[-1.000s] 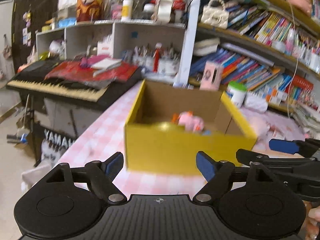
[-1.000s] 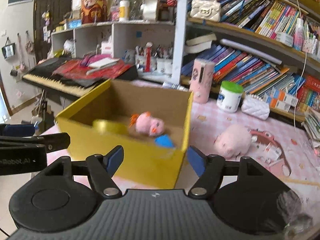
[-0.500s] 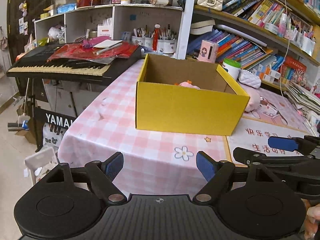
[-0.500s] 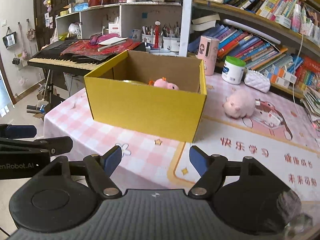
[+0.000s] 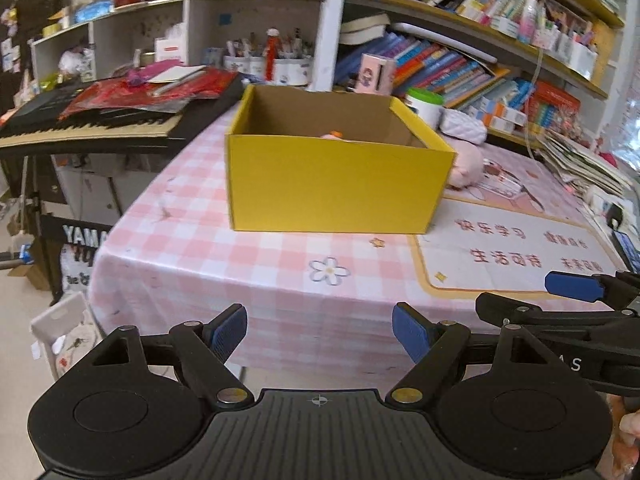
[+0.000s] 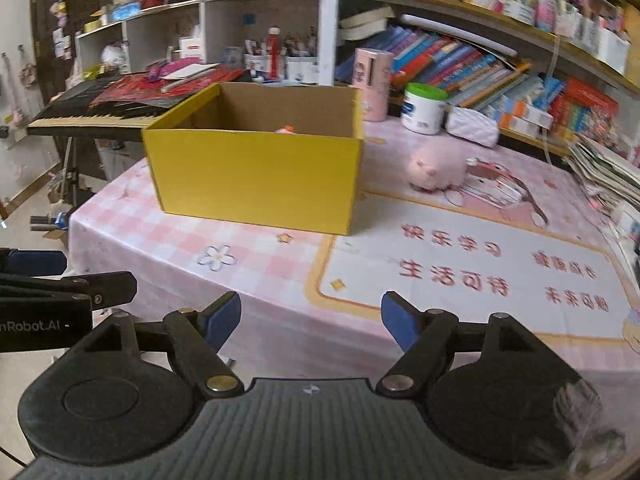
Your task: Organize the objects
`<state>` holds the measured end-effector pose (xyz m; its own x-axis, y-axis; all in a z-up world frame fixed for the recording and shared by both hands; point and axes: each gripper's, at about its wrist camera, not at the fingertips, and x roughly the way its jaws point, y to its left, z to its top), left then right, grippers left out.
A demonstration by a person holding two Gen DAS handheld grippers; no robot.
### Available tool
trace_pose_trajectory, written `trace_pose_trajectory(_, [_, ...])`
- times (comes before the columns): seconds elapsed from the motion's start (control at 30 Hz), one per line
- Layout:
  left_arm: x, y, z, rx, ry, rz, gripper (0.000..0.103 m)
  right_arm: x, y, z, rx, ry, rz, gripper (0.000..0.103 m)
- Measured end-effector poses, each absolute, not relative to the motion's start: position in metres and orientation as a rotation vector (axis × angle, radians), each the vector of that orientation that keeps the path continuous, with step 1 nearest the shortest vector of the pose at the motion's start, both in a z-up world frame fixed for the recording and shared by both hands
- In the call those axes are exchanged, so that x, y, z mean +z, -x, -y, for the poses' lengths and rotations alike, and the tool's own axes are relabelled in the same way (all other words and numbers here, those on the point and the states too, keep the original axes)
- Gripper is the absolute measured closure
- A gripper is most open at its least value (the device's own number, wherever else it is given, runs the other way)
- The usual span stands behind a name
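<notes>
A yellow cardboard box stands open on the pink checked tablecloth. Only the top of a pink toy with an orange tip shows above its front wall. A pink plush pig lies on the table to the right of the box. My left gripper is open and empty, held off the table's near edge. My right gripper is open and empty, also back from the table; it shows at the right of the left wrist view.
A white jar with a green lid, a pink tin and a white pouch stand behind the box. A keyboard sits left of the table. Bookshelves line the back. A printed mat covers the table's right part.
Both grippers have pulled back and down from just over the box to beyond the table's near edge. The box's contents, seen before, are now mostly hidden by its front wall.
</notes>
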<state>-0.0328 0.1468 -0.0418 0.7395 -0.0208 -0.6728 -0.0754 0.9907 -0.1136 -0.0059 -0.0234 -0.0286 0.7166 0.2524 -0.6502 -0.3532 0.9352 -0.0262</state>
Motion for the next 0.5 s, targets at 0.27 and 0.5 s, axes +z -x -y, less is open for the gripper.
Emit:
trace_pose_trajectory(0.27, [-0.043,0.016,-0.118,-0.075,0.114,-0.738,0.021,-0.027,0.006,0.053,0.227,0.130,-0.702,0.026])
trace_pose_trajectory(0.5, [-0.045,-0.001,-0.093,-0.145,0.097,-0.747,0.021,-0.027,0.001,0.083,0.140,0.104,-0.706,0.026])
